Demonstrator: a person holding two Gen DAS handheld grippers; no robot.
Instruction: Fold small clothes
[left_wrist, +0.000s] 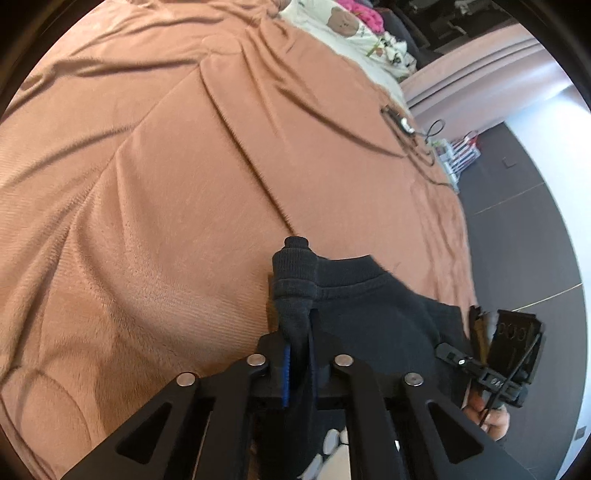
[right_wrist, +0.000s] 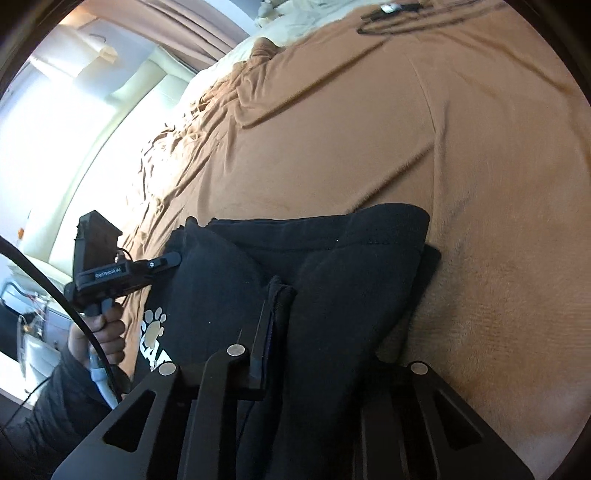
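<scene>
A small black garment (left_wrist: 369, 306) with white paw prints (right_wrist: 155, 325) lies bunched on a brown blanket (left_wrist: 184, 184). My left gripper (left_wrist: 300, 332) is shut on a ribbed edge of it, which sticks up between the blue-padded fingers. In the right wrist view the garment (right_wrist: 332, 251) drapes over my right gripper (right_wrist: 284, 317), which pinches a fold. One finger (right_wrist: 264, 347) shows and the other is hidden under cloth. Each gripper appears in the other's view, at opposite ends of the garment: the right gripper (left_wrist: 445, 349) and the left gripper (right_wrist: 173, 259).
The brown blanket (right_wrist: 406, 129) covers a bed and is creased. A small device with a black cable (left_wrist: 400, 123) lies near the bed's far edge. White patterned bedding (left_wrist: 351, 33) lies beyond it. Dark floor (left_wrist: 517, 221) runs beside the bed. A hand (right_wrist: 107, 332) holds the left gripper's handle.
</scene>
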